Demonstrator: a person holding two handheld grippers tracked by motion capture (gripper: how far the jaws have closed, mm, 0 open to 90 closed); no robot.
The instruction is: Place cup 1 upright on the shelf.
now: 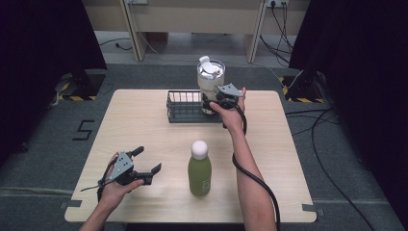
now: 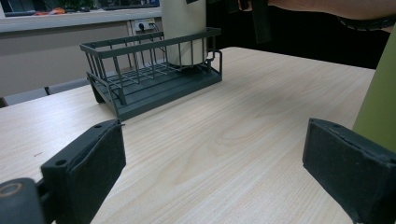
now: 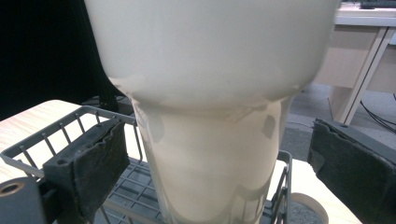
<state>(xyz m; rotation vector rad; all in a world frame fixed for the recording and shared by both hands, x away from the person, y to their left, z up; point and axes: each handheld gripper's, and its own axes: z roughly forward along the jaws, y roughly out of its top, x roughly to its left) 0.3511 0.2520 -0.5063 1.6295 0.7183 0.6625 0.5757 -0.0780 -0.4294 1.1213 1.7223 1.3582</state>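
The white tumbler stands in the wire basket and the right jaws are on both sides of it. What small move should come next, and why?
Probably draw the right gripper straight back. Its jaws stand apart from the white tumbler, which already stands upright in the wire basket.

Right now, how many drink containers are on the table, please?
2. A cream tumbler stands at the right end of the wire basket, far side. A green bottle stands on the table, near side. None seems hidden.
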